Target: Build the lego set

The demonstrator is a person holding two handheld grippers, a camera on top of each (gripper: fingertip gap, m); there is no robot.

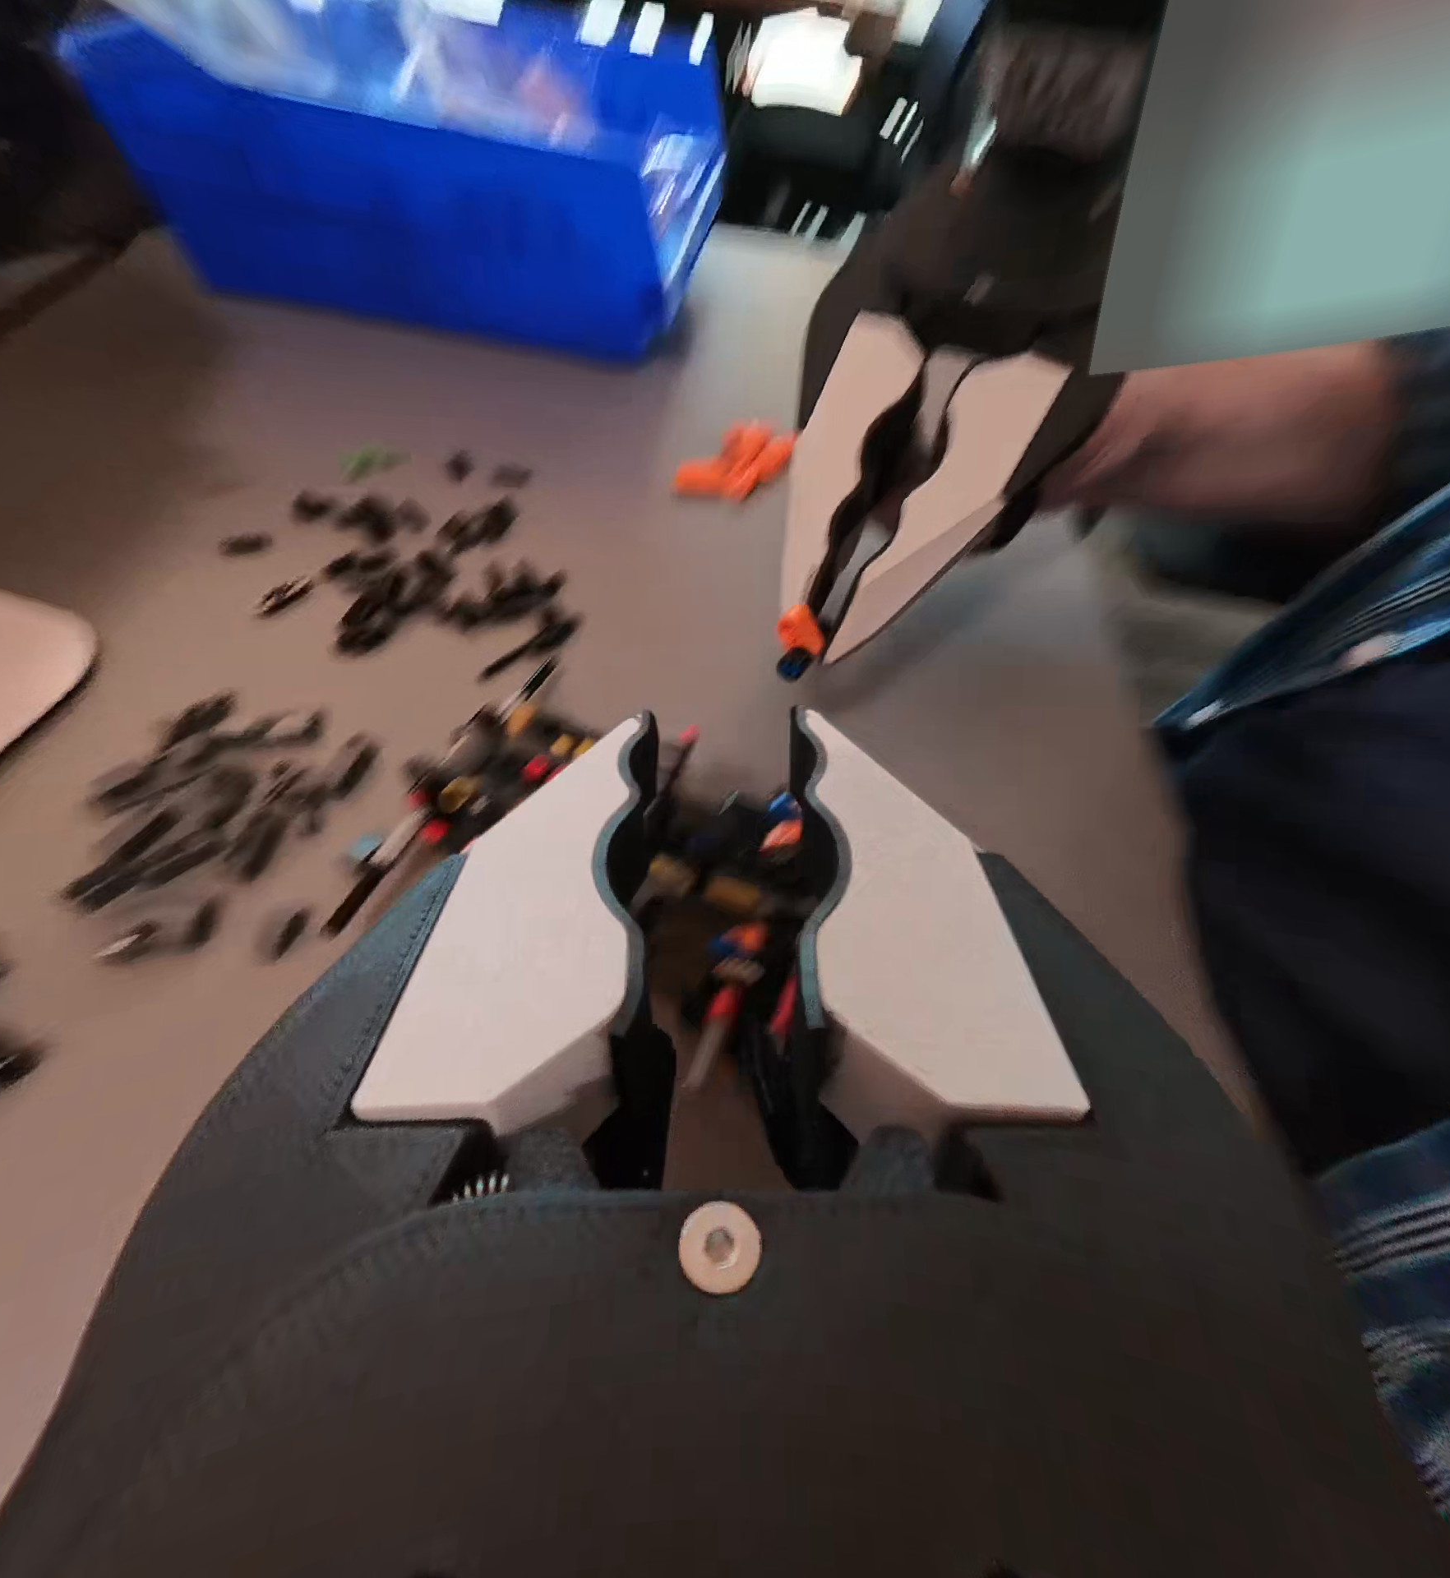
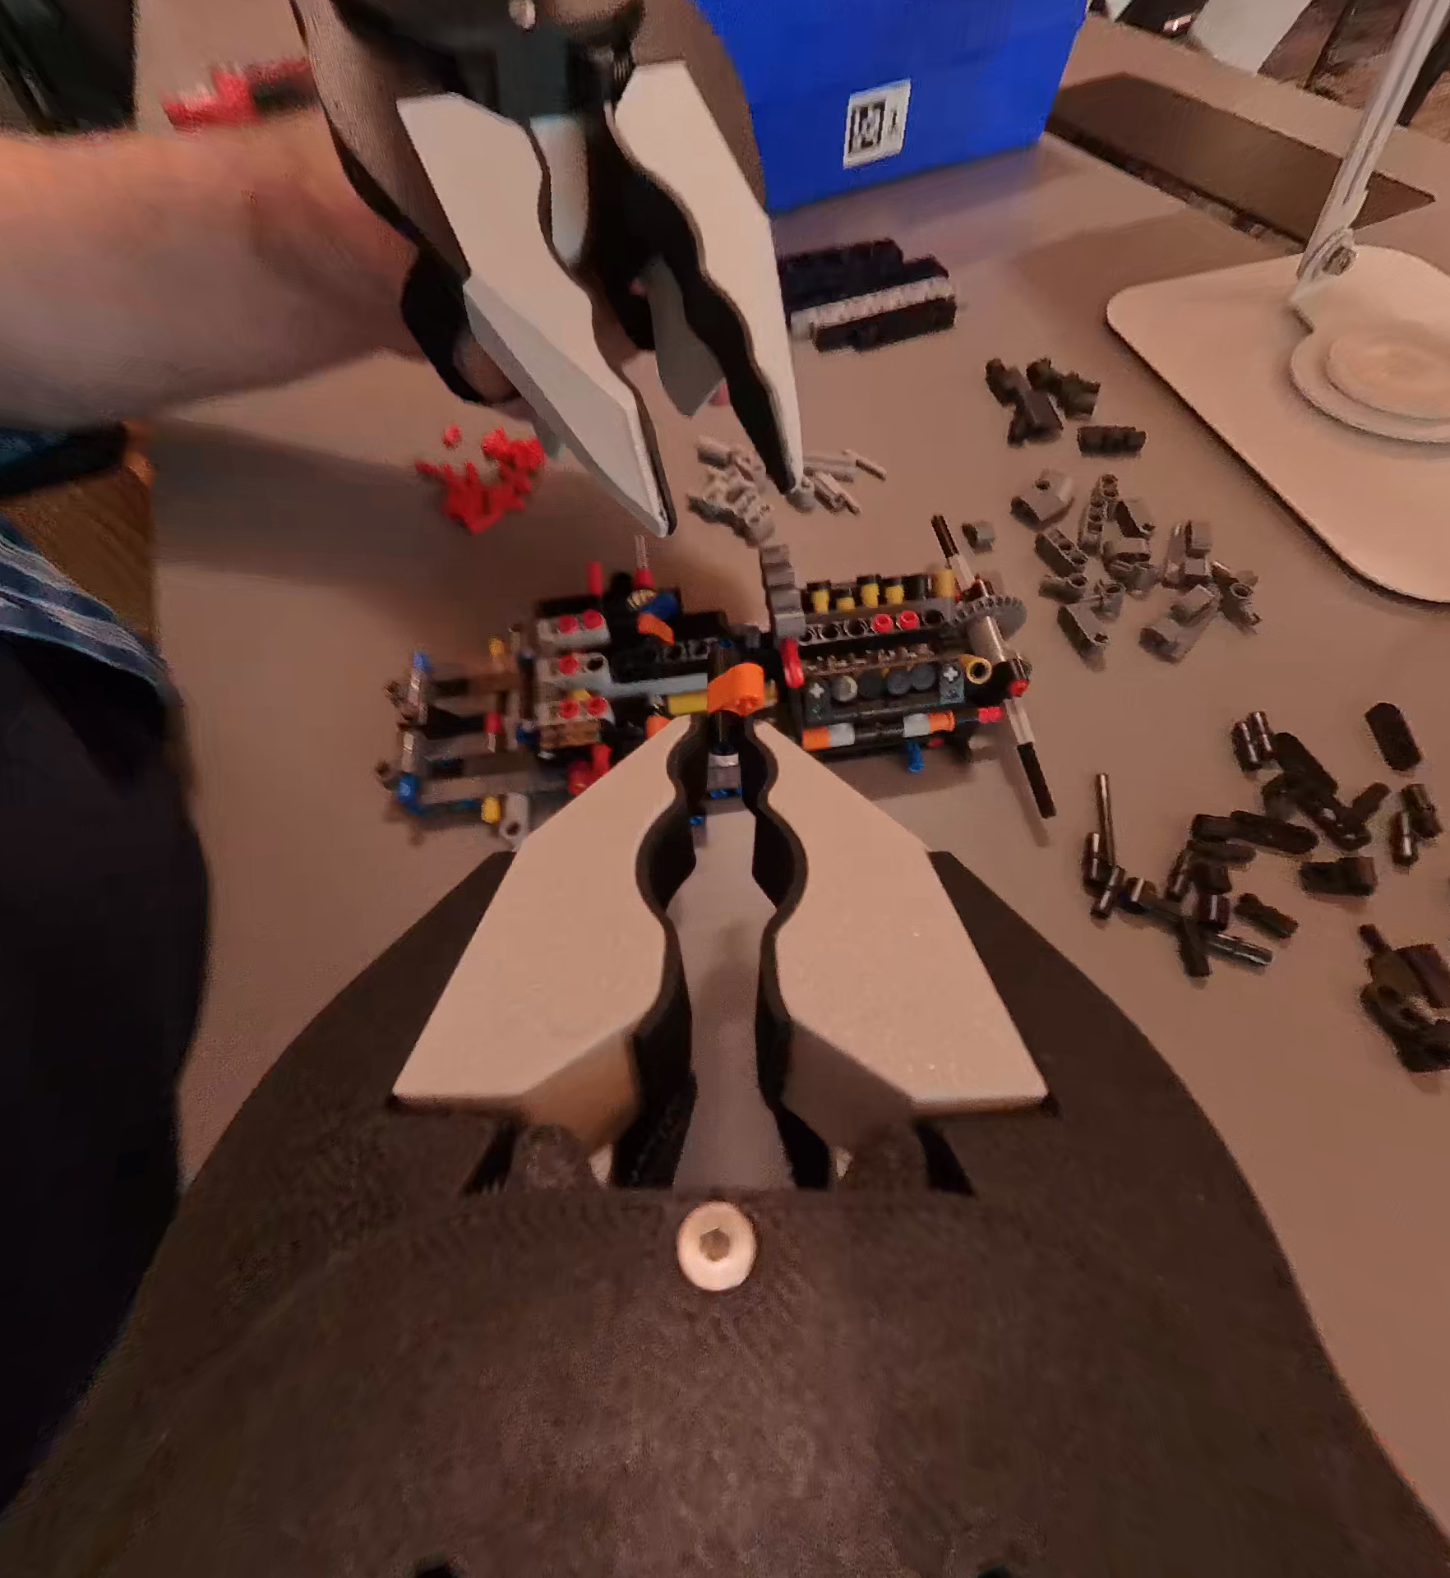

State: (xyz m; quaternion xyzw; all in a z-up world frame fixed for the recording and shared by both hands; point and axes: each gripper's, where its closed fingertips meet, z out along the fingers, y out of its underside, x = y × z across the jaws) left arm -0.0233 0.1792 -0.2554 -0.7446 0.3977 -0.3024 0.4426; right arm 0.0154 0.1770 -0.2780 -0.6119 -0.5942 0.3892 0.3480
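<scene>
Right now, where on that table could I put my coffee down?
Bare tabletop lies nearest the person, left of the Lego model. Another strip runs between the black pieces and the white lamp base. Around the model it is crowded.

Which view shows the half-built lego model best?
The right wrist view: the half-built lego model lies sharp and nearly whole on the table. The left wrist view shows only blurred fragments of it, mostly hidden behind that view's own open left tongs.

Left claw [image 1: 722, 726] agape, right claw [image 2: 722, 734] seemingly pinched shut.
</scene>
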